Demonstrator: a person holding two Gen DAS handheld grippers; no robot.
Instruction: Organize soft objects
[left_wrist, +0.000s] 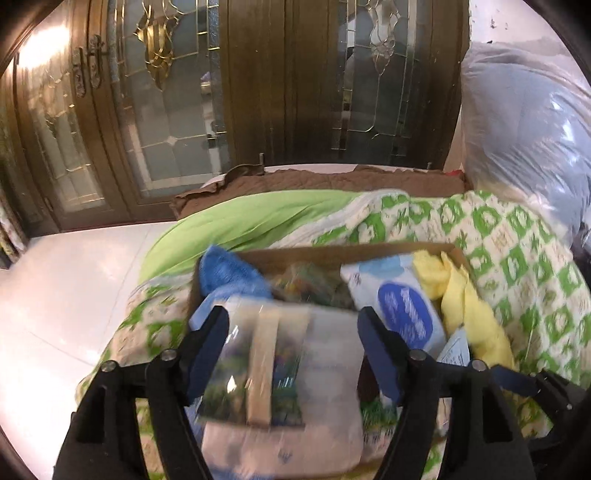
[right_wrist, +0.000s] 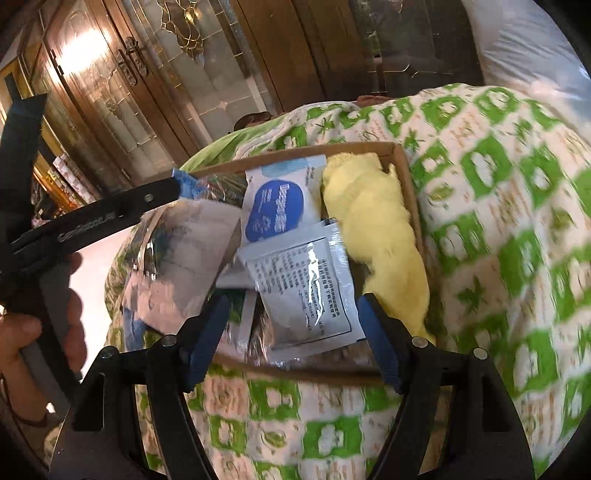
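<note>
A cardboard box (left_wrist: 295, 254) (right_wrist: 402, 173) lies on a green-and-white quilt (left_wrist: 517, 266) (right_wrist: 498, 221). In it are a blue towel (left_wrist: 229, 273), a yellow cloth (left_wrist: 465, 295) (right_wrist: 376, 221), a white-and-blue wipes pack (left_wrist: 402, 310) (right_wrist: 280, 203) and a white sachet (right_wrist: 306, 291). My left gripper (left_wrist: 291, 332) has its jaws wide around a clear plastic packet (left_wrist: 280, 369) held just over the box; the packet (right_wrist: 177, 258) shows beside the left gripper (right_wrist: 110, 210) in the right wrist view. My right gripper (right_wrist: 291, 325) is open above the sachet at the box's near edge.
A wooden cabinet with leaded glass doors (left_wrist: 184, 92) (right_wrist: 147, 74) stands behind. A plain green blanket (left_wrist: 251, 221) and brown cover (left_wrist: 314, 181) lie beyond the box. A bagged pillow (left_wrist: 528, 122) (right_wrist: 528, 40) sits at the right. White floor (left_wrist: 66, 288) is left.
</note>
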